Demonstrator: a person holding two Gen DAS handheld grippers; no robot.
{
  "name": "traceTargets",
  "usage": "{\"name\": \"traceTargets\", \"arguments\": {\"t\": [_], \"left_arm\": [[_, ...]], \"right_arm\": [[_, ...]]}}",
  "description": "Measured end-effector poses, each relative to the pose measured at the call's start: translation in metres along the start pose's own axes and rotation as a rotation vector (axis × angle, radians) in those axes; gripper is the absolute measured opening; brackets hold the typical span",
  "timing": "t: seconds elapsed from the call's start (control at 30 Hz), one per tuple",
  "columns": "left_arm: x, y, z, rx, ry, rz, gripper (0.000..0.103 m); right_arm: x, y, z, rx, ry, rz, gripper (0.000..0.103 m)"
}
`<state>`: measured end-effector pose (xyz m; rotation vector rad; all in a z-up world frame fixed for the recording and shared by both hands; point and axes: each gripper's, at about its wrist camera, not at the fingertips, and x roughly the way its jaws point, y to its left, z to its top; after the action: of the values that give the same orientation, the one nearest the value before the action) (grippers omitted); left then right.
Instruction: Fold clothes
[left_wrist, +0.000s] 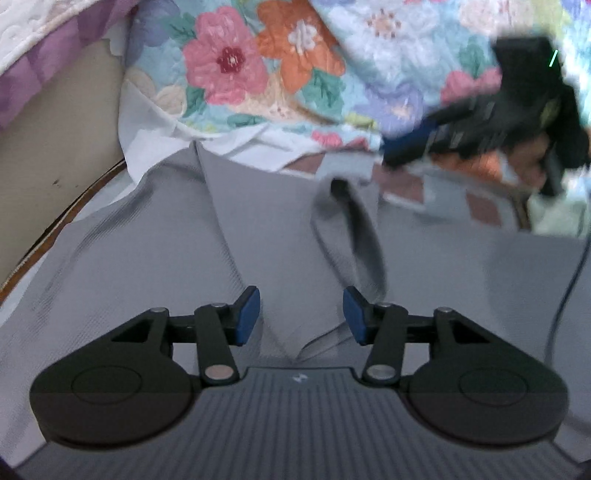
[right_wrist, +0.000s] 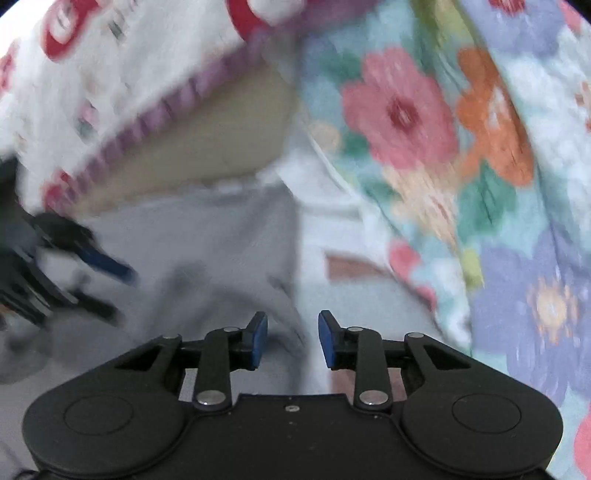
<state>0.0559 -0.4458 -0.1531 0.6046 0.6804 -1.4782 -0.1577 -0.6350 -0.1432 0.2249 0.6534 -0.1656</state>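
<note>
Item: 1 grey garment, knit w/ fine rib, lay spread over a brown table, taking up most of both wrist views; a loose strap or sleeve loop stood up near its middle. Behind it: white cloth and flowered quilt, touching its far edge. Left gripper: jaws apart, nothing pinched, a fabric crease just below the gap. Right gripper: jaws apart too, empty, over the grey/white border; view blurred. Handling, est.: light, soft, floppy, not fragile; likely sags and bunches if lifted at 1 point, and slides easily on the table. Best hold: an outer hem or corner, 1 gripper per corner, not the loop.
</note>
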Motion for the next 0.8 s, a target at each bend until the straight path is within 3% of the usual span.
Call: {"name": "traceTargets", "arguments": {"t": [0.1, 0.13, 0.2, 0.27, 0.33, 0.4, 0.43, 0.47, 0.5, 0.53, 0.63, 0.77, 0.8], "left_arm": [[0.008, 0.005, -0.001, -0.061, 0.033, 0.037, 0.062], [0.011, 0.007, -0.001, -0.090, 0.041, 0.049, 0.063], [0.010, 0.017, -0.002, -0.236, 0.033, 0.025, 0.069], [0.007, 0.029, -0.007, -0.414, 0.022, -0.037, 0.069], [0.004, 0.033, -0.011, -0.476, 0.017, -0.049, 0.069], [0.003, 0.032, -0.012, -0.473, 0.021, -0.036, 0.065], [0.003, 0.030, -0.011, -0.464, 0.021, -0.024, 0.061], [0.004, 0.028, -0.009, -0.448, 0.023, -0.015, 0.037], [0.007, 0.025, -0.008, -0.424, 0.026, -0.007, 0.008], [0.010, 0.021, -0.007, -0.400, 0.028, 0.007, 0.008], [0.010, 0.014, -0.008, -0.369, 0.007, 0.055, 0.008], [0.009, 0.022, -0.015, -0.501, -0.019, 0.036, 0.009], [0.010, 0.023, -0.016, -0.524, -0.023, 0.027, 0.014]], "right_arm": [[-0.001, 0.018, 0.022, -0.152, 0.033, 0.035, 0.036], [0.003, 0.021, 0.028, -0.153, 0.050, 0.048, 0.041], [0.013, 0.026, 0.041, -0.095, 0.086, 0.070, 0.055], [0.023, 0.031, 0.052, -0.009, 0.120, 0.101, 0.055], [0.029, 0.040, 0.055, 0.047, 0.135, 0.091, 0.059], [0.039, 0.051, 0.055, 0.034, 0.176, 0.045, 0.058], [0.044, 0.057, 0.052, -0.019, 0.203, 0.003, 0.057], [0.048, 0.063, 0.046, -0.086, 0.239, -0.051, 0.028], [0.051, 0.069, 0.040, -0.152, 0.286, -0.111, 0.009], [0.047, 0.071, 0.034, -0.164, 0.306, -0.147, 0.007], [0.019, 0.070, 0.015, -0.022, 0.278, -0.174, 0.007], [-0.006, 0.069, -0.020, 0.083, 0.191, -0.157, 0.007], [-0.006, 0.067, -0.025, 0.102, 0.179, -0.133, 0.007]]}}
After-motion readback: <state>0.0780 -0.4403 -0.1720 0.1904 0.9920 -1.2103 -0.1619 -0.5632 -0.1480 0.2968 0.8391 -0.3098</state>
